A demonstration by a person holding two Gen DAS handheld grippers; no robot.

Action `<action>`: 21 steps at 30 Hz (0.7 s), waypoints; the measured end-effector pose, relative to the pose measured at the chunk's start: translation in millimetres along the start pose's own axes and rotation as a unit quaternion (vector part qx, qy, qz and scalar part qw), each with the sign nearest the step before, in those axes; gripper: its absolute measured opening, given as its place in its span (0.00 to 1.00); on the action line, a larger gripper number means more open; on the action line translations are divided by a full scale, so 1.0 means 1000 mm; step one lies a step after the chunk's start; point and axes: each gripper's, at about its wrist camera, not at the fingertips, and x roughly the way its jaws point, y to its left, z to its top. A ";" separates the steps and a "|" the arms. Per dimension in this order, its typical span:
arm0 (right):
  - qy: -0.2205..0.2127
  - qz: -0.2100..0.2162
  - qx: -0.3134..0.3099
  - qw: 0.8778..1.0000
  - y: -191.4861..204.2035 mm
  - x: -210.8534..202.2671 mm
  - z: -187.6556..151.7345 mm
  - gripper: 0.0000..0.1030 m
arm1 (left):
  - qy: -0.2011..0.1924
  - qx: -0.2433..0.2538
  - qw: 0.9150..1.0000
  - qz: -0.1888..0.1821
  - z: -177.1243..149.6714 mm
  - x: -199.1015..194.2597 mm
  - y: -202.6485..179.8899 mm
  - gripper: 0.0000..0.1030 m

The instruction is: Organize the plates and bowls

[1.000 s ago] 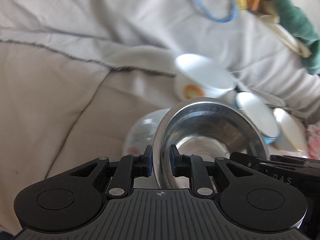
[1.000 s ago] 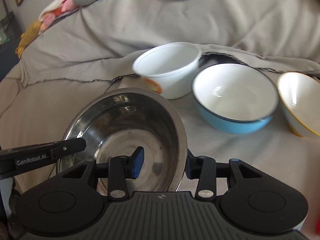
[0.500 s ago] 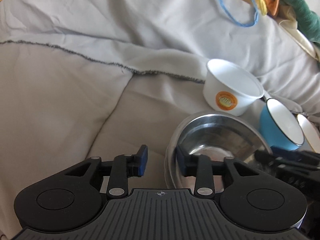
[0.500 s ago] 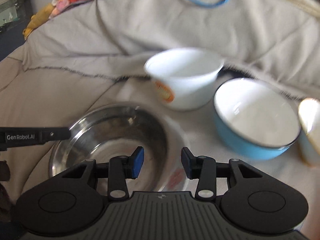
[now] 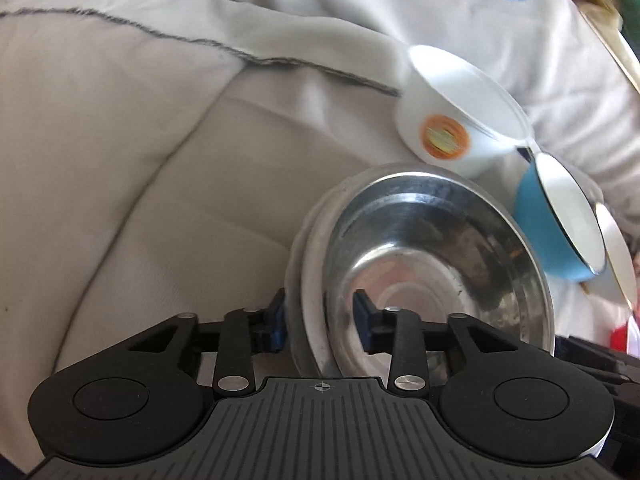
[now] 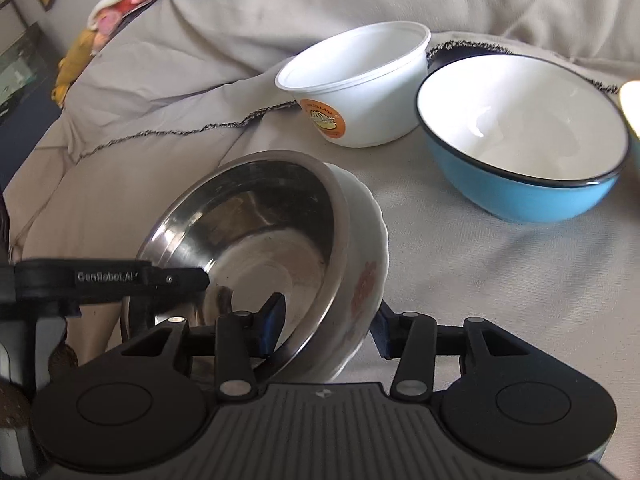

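A steel bowl [image 5: 432, 248] [image 6: 256, 232] sits nested and tilted inside a white ceramic bowl with a faded flower print [image 5: 312, 280] [image 6: 364, 264] on the beige blanket. My left gripper [image 5: 320, 318] straddles both rims on one side, one pad outside the ceramic bowl and one inside the steel bowl, without pressing. My right gripper [image 6: 328, 322] straddles the opposite side the same way. Its jaws are opening, with the two rims between them.
Behind the stack stand a white plastic bowl with an orange label [image 5: 452, 112] [image 6: 372, 92], a blue enamel bowl [image 5: 552, 232] [image 6: 520, 184] and a yellow-rimmed bowl [image 5: 618, 256] [image 6: 632, 108]. The rumpled blanket [image 5: 160, 200] spreads to the left.
The left gripper was shut on the raised steel bowl's rim; its jaws have since opened. Both grippers sank, and the steel bowl now rests in the flowered ceramic bowl.
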 end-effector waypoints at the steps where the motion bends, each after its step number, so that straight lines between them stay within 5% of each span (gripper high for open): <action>1: -0.001 -0.003 -0.004 1.000 -0.003 -0.005 -0.003 0.44 | 0.004 0.008 1.000 -0.001 -0.003 0.000 -0.007 0.38; 11: -0.006 -0.013 0.025 1.000 -0.046 -0.038 -0.028 0.44 | 0.012 0.039 0.999 0.000 -0.018 0.000 -0.048 0.35; 17: -0.055 -0.035 0.004 0.998 -0.059 -0.082 -0.017 0.46 | -0.103 0.034 0.993 0.048 -0.005 -0.048 -0.064 0.28; 19: -0.091 -0.055 0.006 0.994 -0.078 -0.111 -0.010 0.53 | -0.120 0.041 0.992 0.016 0.002 -0.059 -0.084 0.28; 21: -0.115 -0.086 0.031 0.989 -0.105 -0.134 -0.006 0.55 | -0.098 0.052 0.992 -0.057 0.008 -0.058 -0.111 0.28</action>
